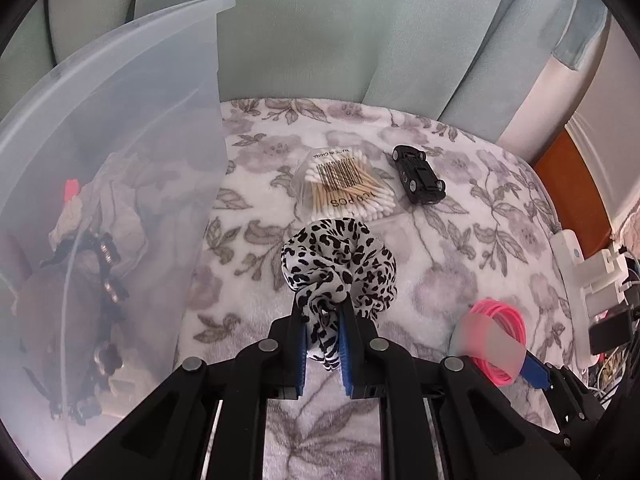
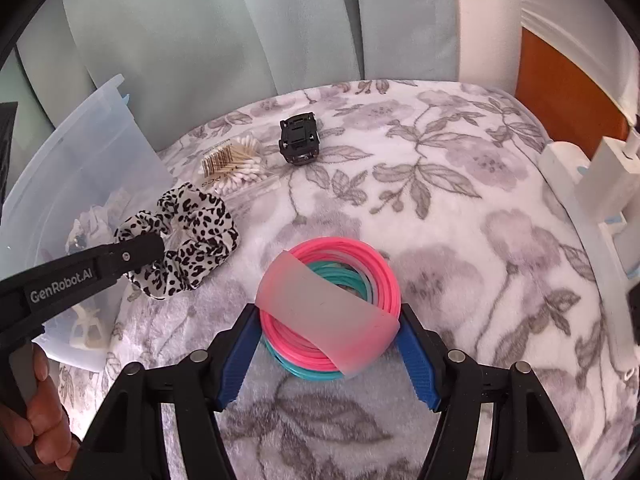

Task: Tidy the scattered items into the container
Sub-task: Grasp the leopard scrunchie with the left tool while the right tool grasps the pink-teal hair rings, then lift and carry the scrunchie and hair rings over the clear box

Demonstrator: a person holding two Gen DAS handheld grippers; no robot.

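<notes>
My left gripper (image 1: pixel 323 312) is shut on a black-and-white leopard scrunchie (image 1: pixel 340 264), which also shows in the right wrist view (image 2: pixel 188 236), beside the clear plastic bin (image 1: pixel 120 92). My right gripper (image 2: pixel 328 324) has its jaws around a bundle of pink and teal bands (image 2: pixel 332 300) with a translucent wrap; both pads touch its sides. The bundle also shows in the left wrist view (image 1: pixel 496 336). A bag of cotton swabs (image 1: pixel 344 188) and an upturned black toy car (image 1: pixel 418 174) lie on the floral blanket (image 1: pixel 460 248) beyond.
The bin (image 2: pixel 80 168) at left holds cloth and dark accessories (image 1: pixel 92 280). A green padded backrest (image 1: pixel 320 32) rises behind the blanket. A white power strip with plugs (image 1: pixel 592 272) sits off the blanket's right edge.
</notes>
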